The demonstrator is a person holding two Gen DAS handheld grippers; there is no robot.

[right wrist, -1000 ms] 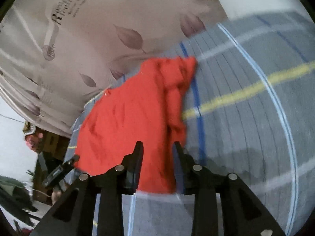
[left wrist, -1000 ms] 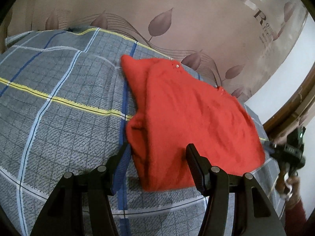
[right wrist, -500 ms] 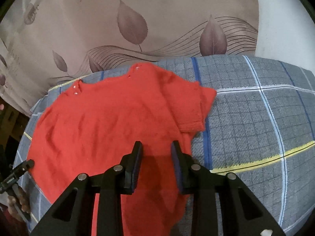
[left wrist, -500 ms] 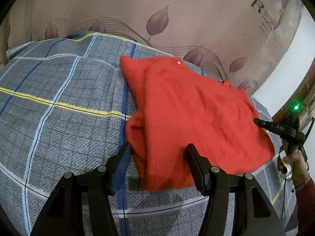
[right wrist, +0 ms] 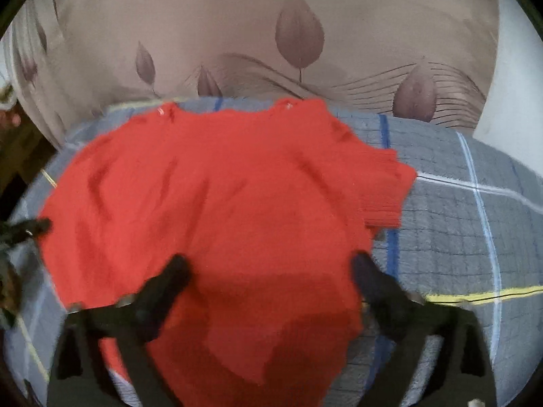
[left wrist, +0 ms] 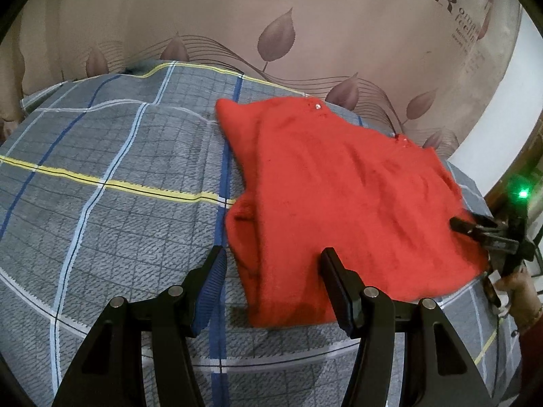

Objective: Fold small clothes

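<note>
Grippers point(left wrist: 271, 271) point(right wrist: 268, 271) hover low over sweater point(left wrist: 339, 196), jaws apart.

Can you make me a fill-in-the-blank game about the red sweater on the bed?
1. The sweater lying on the checked blanket is the colour ____.
2. The jaws of the left gripper stand ____, with nothing between them.
3. The curtain behind the bed has a pattern of ____.
4. The right gripper is above the ____, jaws wide apart.

Missing words: red; open; leaves; sweater
</note>
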